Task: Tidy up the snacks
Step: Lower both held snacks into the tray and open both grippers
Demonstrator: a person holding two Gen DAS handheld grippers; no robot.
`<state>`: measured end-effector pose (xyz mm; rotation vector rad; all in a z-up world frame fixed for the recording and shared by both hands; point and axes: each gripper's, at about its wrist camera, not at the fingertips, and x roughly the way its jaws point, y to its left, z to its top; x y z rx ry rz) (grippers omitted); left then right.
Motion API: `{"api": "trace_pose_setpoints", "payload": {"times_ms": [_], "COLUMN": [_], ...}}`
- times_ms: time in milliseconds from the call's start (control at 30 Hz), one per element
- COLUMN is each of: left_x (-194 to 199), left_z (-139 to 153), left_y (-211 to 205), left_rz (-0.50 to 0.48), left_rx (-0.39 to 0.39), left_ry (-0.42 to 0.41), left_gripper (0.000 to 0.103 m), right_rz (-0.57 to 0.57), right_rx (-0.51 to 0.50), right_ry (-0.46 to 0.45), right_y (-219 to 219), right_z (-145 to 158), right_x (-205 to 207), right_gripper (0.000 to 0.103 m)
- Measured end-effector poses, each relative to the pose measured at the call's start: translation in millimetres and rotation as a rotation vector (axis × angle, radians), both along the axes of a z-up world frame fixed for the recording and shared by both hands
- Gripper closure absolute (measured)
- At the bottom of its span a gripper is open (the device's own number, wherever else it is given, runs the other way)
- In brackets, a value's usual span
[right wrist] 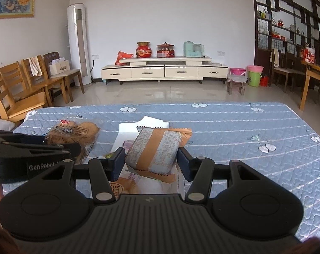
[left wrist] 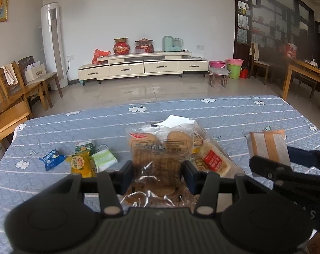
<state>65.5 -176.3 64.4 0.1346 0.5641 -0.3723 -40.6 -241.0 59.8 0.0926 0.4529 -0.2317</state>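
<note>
Gripping a clear bag of round biscuits [left wrist: 160,148] at frame centre, the left claw [left wrist: 157,174] is clamped on crinkly film that could slip; loose snack packets [left wrist: 81,158] lie lower left on the quilted worktop [left wrist: 234,114]. In the right wrist view, the right claw [right wrist: 150,160] is clamped on an orange-and-grey packet [right wrist: 155,148] at centre, above a crowded white box [right wrist: 128,131] where it might snag; the left claw [right wrist: 71,148] crowds the left edge.

The left gripper [left wrist: 156,174] clamps a clear bag of biscuits [left wrist: 160,148] between its pads, the bag standing up above a blue quilted cloth [left wrist: 223,114]. Left of the bag lie a blue packet [left wrist: 51,158], a yellow packet [left wrist: 82,164], a green carton [left wrist: 85,146] and a pale green packet [left wrist: 105,159], close together. Just right of the bag lies a red-labelled packet [left wrist: 212,159]. Further right, the right gripper [left wrist: 286,169] holds an orange-and-grey pack [left wrist: 267,145]. Behind the bag a white paper [left wrist: 177,120] shows
</note>
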Motion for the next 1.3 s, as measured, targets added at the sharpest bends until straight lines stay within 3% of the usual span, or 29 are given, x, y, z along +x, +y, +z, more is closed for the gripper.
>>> {"api": "trace_pose_setpoints", "payload": {"times_ms": [867, 900, 933, 967, 1300], "left_x": [43, 45, 48, 50, 68], "left_z": [-21, -23, -24, -25, -35], "left_y": [-21, -22, -23, -25, -53], "left_rz": [0.003, 0.001, 0.000, -0.003, -0.083], "left_rx": [0.025, 0.027, 0.029, 0.029, 0.013], "left_ry": [0.048, 0.049, 0.051, 0.053, 0.092], "left_gripper": [0.053, 0.053, 0.053, 0.053, 0.050], "right_rz": [-0.002, 0.003, 0.003, -0.004, -0.062], "right_rx": [0.052, 0.051, 0.048, 0.042, 0.012], "right_ry": [0.089, 0.085, 0.084, 0.076, 0.036], "right_y": [-6, -6, -6, -6, -10], "right_z": [-21, -22, -22, -21, -16], "right_x": [43, 42, 42, 42, 38], "right_gripper": [0.034, 0.030, 0.008, 0.002, 0.000]}}
